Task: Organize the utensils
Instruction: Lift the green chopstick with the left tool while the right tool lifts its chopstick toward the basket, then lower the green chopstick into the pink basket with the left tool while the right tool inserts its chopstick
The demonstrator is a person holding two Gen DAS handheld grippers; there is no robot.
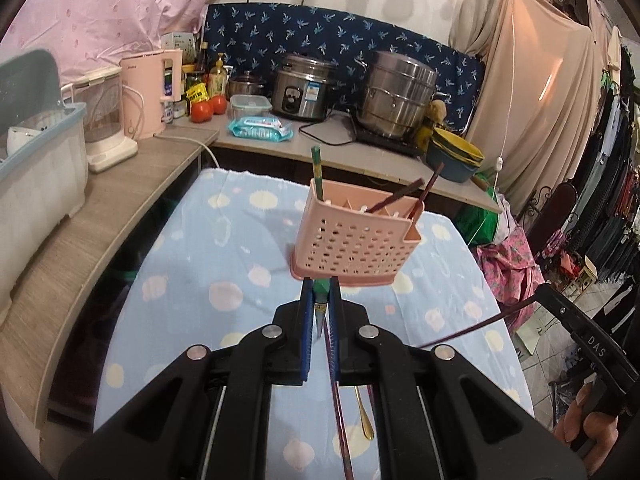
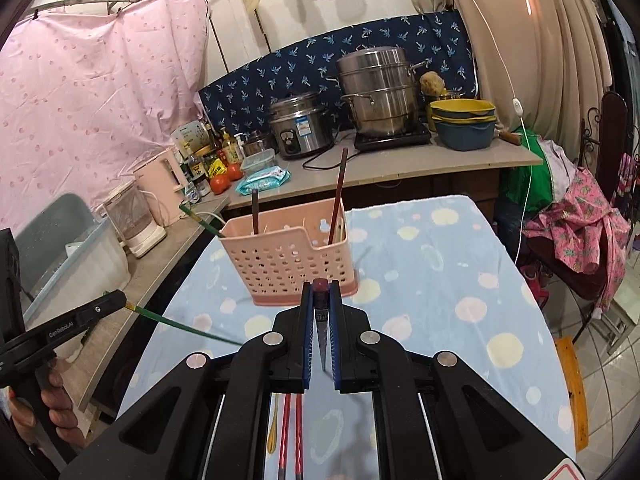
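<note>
A pink perforated utensil holder [image 1: 354,236] stands on the blue dotted cloth; it also shows in the right wrist view [image 2: 286,258]. It holds one green chopstick [image 1: 317,174] and two dark brown ones [image 1: 400,196]. My left gripper [image 1: 321,286] is shut on a green chopstick [image 1: 321,289], held just in front of the holder's base. My right gripper [image 2: 321,286] is shut on a dark red-brown chopstick [image 2: 320,285], also just in front of the holder. On the cloth below lie a gold spoon [image 1: 363,416] and reddish chopsticks [image 2: 285,432].
A wooden shelf [image 1: 120,200] on the left carries a plastic bin [image 1: 40,176], a blender and a pink kettle [image 1: 150,92]. The back counter holds a rice cooker [image 1: 304,88], a steel steamer pot [image 1: 396,94], bowls and tomatoes. Clothes hang at right.
</note>
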